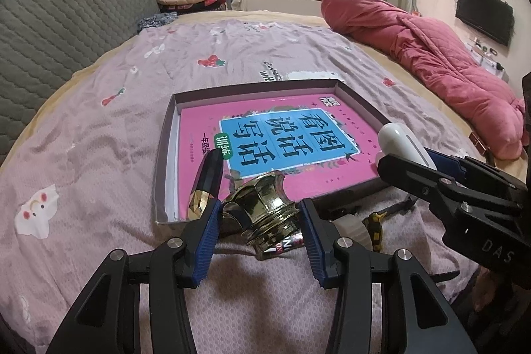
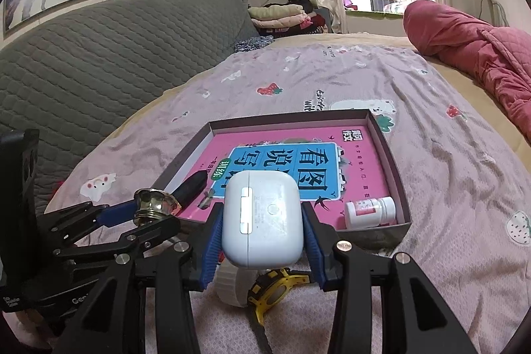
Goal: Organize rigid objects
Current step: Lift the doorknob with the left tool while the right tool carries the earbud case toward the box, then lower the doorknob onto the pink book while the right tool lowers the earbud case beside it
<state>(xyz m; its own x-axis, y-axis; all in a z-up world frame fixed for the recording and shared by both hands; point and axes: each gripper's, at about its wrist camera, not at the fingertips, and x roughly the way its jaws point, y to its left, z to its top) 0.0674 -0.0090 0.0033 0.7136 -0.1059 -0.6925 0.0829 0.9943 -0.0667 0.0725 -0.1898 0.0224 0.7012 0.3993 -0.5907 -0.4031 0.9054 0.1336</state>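
My left gripper is shut on a brass threaded fitting, held just above the bed at the near edge of a shallow cardboard box. A pink book lies flat in that box, with a black and gold lipstick on its near left corner. My right gripper is shut on a white earbud case, held upright before the box's near wall. A white pill bottle lies in the box's near right corner. In the right wrist view the left gripper holds the fitting at left.
A white tape roll and a yellow tape measure lie on the pink bedsheet under my right gripper. A rolled red quilt lies along the right of the bed. A grey padded headboard is on the left.
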